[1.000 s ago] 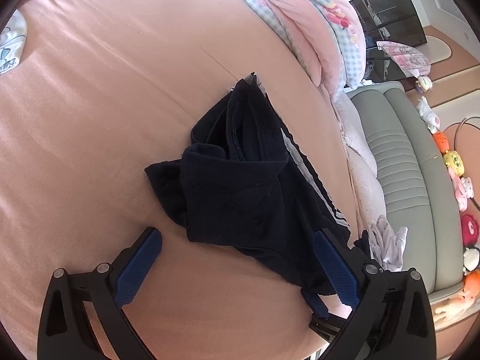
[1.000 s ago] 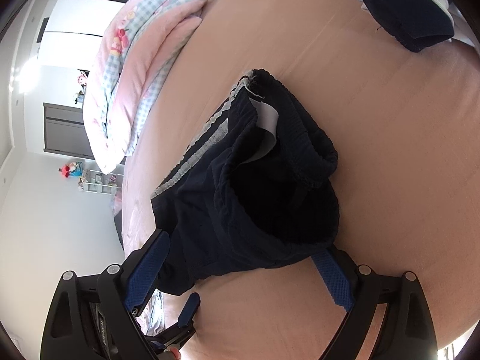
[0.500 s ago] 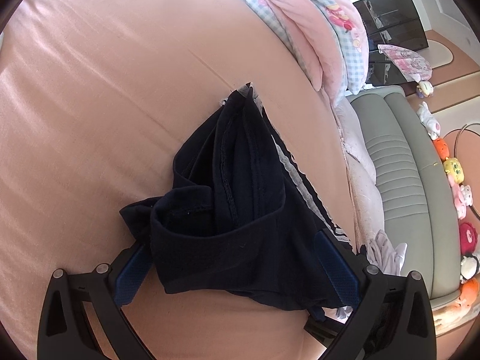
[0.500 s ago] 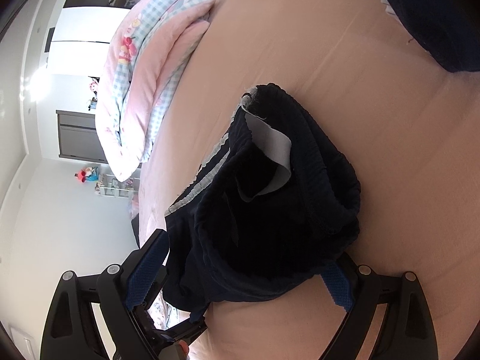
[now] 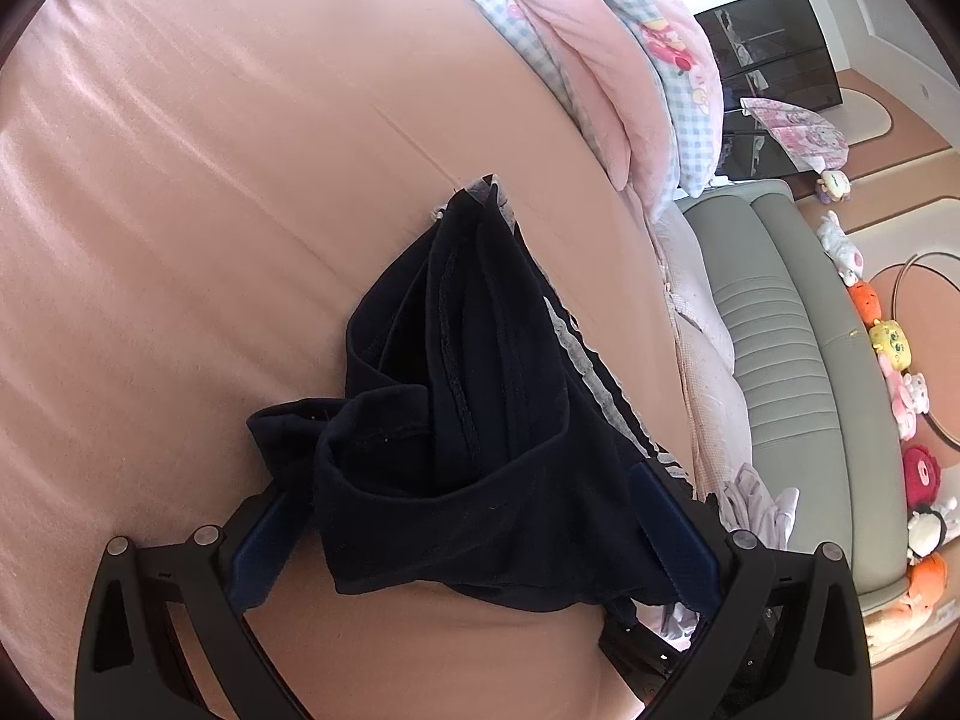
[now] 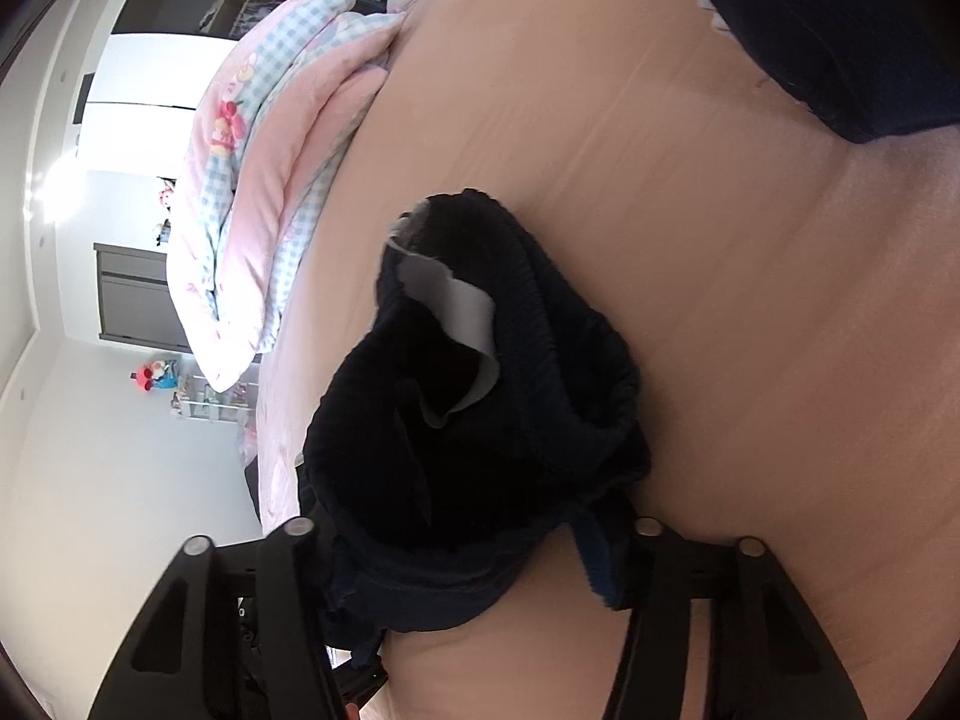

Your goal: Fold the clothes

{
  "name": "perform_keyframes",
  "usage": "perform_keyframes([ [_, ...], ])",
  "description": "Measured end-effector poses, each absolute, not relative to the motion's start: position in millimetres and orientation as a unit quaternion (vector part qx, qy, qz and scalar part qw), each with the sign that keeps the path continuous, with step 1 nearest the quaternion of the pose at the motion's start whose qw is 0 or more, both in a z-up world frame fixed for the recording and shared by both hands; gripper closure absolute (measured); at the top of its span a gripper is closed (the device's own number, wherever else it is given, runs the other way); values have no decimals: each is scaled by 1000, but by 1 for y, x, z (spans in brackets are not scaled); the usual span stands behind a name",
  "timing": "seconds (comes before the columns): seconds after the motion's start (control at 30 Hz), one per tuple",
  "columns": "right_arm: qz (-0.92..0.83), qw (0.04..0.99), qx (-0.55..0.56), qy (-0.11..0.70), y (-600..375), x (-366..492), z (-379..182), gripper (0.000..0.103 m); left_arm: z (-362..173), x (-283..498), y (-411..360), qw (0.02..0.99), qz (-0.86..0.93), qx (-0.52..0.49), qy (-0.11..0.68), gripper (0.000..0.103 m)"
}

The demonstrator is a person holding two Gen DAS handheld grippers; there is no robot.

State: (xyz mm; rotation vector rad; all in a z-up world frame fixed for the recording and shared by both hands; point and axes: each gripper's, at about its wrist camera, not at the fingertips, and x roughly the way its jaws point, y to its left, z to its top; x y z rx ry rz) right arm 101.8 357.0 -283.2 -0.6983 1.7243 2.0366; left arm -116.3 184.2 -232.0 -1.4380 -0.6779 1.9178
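Observation:
A crumpled navy garment (image 5: 480,420) with grey-white side stripes lies on the pink bed sheet (image 5: 210,210). My left gripper (image 5: 468,534) stands open, its blue pads (image 5: 672,528) wide apart on either side of the garment's near end, and cloth drapes over the left pad. In the right wrist view the garment's ribbed waistband (image 6: 540,330) and a white label (image 6: 456,306) face me. My right gripper (image 6: 462,570) is closing its jaws, with the bunched cloth filling the gap between them. One blue pad (image 6: 594,564) presses the cloth and the other is hidden under it.
A pink and blue checked quilt (image 5: 624,60) is heaped at the far side of the bed. A grey sofa (image 5: 780,360) with several plush toys (image 5: 894,348) stands beside the bed. Another dark garment (image 6: 840,30) lies further off, and a pale cloth (image 5: 762,510) hangs at the bed's edge.
Both grippers have moved in on the navy garment, which has bunched up between them. The right jaws have narrowed from wide apart onto the waistband end.

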Motion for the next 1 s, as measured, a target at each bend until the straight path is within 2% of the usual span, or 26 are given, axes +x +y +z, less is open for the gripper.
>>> perform_keyframes([
  [0.07, 712, 201, -251, 624, 361, 111, -294, 98, -231, -116, 186, 314, 733, -549, -251, 0],
  [0.1, 705, 193, -244, 638, 364, 117, -302, 103, -231, -116, 187, 311, 735, -549, -248, 0],
  [0.17, 700, 167, -218, 660, 368, 124, -310, 103, -230, -116, 190, 306, 739, -550, -240, 0],
  [0.27, 705, 174, -230, 647, 365, 124, -306, 103, -228, -113, 199, 297, 753, -549, -209, 0],
  [0.5, 709, 161, -233, 645, 370, 135, -307, 103, -223, -100, 229, 257, 804, -529, -92, 1],
  [0.57, 713, 154, -235, 642, 371, 137, -306, 103, -224, -99, 225, 247, 812, -521, -93, 7],
  [0.67, 721, 145, -239, 634, 370, 141, -305, 103, -227, -107, 200, 240, 803, -520, -166, 20],
  [0.7, 723, 142, -240, 632, 370, 142, -306, 103, -229, -111, 190, 233, 795, -524, -196, 32],
  [0.73, 723, 141, -241, 631, 370, 143, -306, 103, -232, -117, 179, 222, 786, -530, -226, 49],
  [0.77, 723, 140, -242, 631, 370, 144, -306, 103, -237, -123, 169, 210, 776, -538, -254, 59],
  [0.8, 723, 140, -243, 632, 370, 145, -306, 103, -244, -128, 157, 202, 760, -547, -288, 75],
  [0.83, 722, 141, -243, 633, 370, 146, -306, 103, -252, -133, 145, 195, 739, -556, -325, 85],
  [0.93, 723, 142, -245, 630, 377, 129, -303, 103, -275, -138, 120, 204, 683, -565, -415, 93],
  [1.0, 727, 149, -252, 621, 375, 130, -301, 103, -271, -135, 123, 209, 698, -560, -394, 93],
])
